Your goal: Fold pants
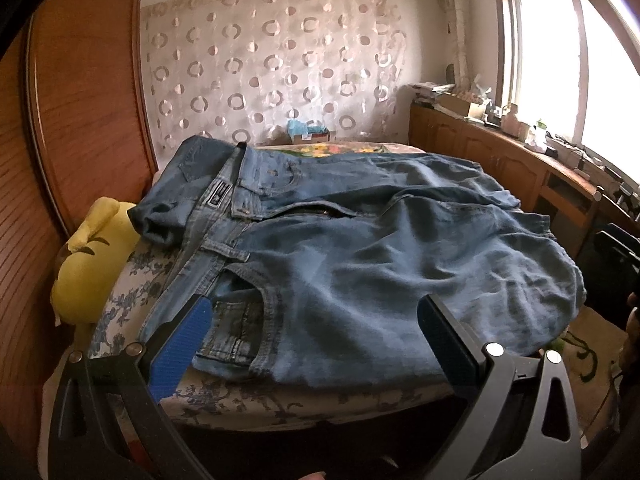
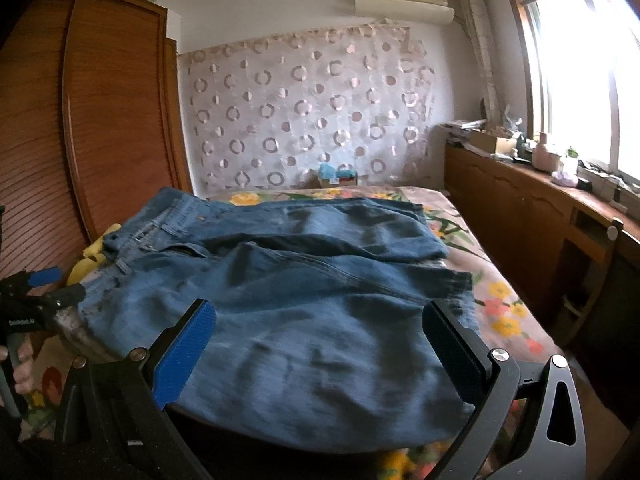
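Observation:
Blue jeans (image 1: 360, 248) lie on the bed, folded into a thick bundle, waistband to the left and folded legs bunched on the right. My left gripper (image 1: 316, 320) stands open just above the near edge of the jeans by the front pocket, nothing between its blue pads (image 1: 180, 348). From the right wrist view the same jeans (image 2: 304, 300) spread across the bed. My right gripper (image 2: 320, 328) is open over their near edge, holding nothing. The left gripper (image 2: 52, 284) also shows at the far left, held by a hand (image 2: 20, 368).
The bed has a floral sheet (image 2: 500, 304). A yellow plush toy (image 1: 92, 256) sits at the bed's left edge against a wooden wardrobe (image 1: 80, 100). A wooden cabinet (image 2: 520, 208) cluttered with items runs under the window on the right. A small box (image 2: 336, 178) stands at the bed's far end.

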